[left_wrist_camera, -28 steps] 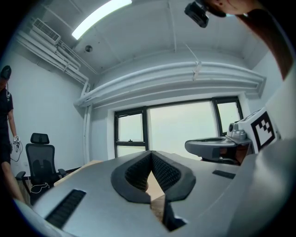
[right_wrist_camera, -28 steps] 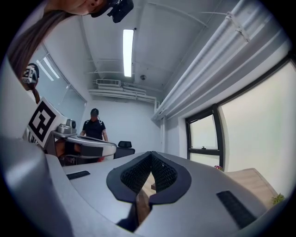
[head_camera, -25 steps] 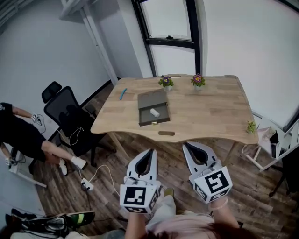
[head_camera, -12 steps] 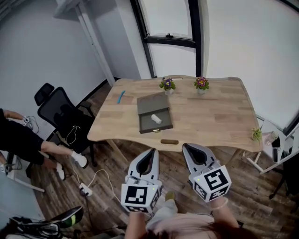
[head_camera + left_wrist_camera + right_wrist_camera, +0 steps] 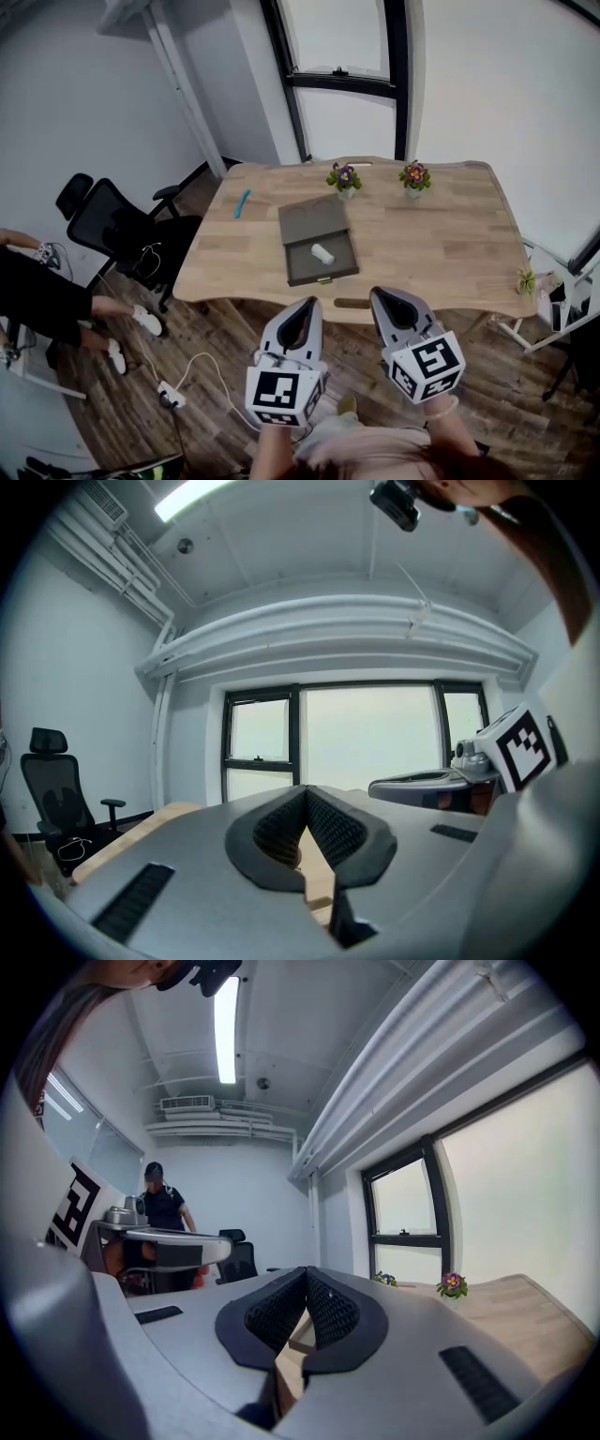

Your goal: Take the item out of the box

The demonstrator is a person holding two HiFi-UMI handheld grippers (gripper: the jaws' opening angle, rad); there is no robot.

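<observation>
An open grey box [image 5: 302, 273] lies on the wooden table [image 5: 441, 244], its lid folded back toward the window. A small white item [image 5: 322, 252] rests inside the box. My left gripper [image 5: 310, 303] and right gripper [image 5: 378, 294] hover side by side in front of the table's near edge, short of the box. Both are shut with nothing between the pads. The left gripper view shows its closed jaws [image 5: 306, 790] pointing at the window. The right gripper view shows its closed jaws [image 5: 306, 1271] with the table edge beyond.
Two small flower pots [image 5: 344, 177] [image 5: 413, 175] stand at the table's far side, and a blue pen [image 5: 243, 202] lies at its left. A black office chair [image 5: 103, 221] and a seated person [image 5: 42, 295] are on the left. A cable and power strip [image 5: 170, 389] lie on the floor.
The table and box have come nearer and lower in the head view. Both grippers stay shut and keep their place in the picture.
</observation>
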